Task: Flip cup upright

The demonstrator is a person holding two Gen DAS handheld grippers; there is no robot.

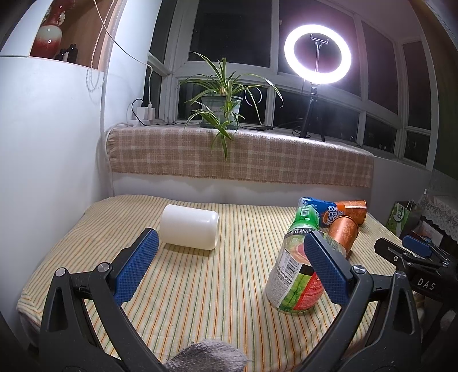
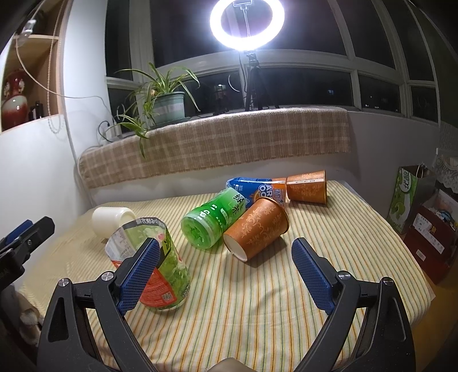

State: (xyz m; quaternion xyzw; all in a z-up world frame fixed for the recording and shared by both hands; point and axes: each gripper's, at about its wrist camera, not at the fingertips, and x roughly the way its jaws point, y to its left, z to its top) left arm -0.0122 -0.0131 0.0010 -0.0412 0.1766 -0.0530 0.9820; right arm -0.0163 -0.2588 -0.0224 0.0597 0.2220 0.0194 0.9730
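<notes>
Several cups lie on a striped cloth table (image 2: 257,300). A white cup (image 1: 189,226) lies on its side at the far left; it also shows in the right wrist view (image 2: 111,221). An orange paper cup (image 2: 256,229) lies on its side, its base toward me, just ahead of my right gripper (image 2: 226,270), which is open and empty. A second orange cup (image 2: 307,186) lies behind. A cut green-labelled bottle cup (image 2: 156,266) stands upright, by the right gripper's left finger. My left gripper (image 1: 230,261) is open and empty, short of the white cup.
A green bottle cup (image 2: 213,220) and a blue bottle cup (image 2: 252,186) lie on their sides mid-table. A plaid-covered sill (image 2: 229,143) with a potted plant (image 2: 166,104) and ring light (image 2: 247,24) stands behind. Bags and boxes (image 2: 423,217) stand right of the table.
</notes>
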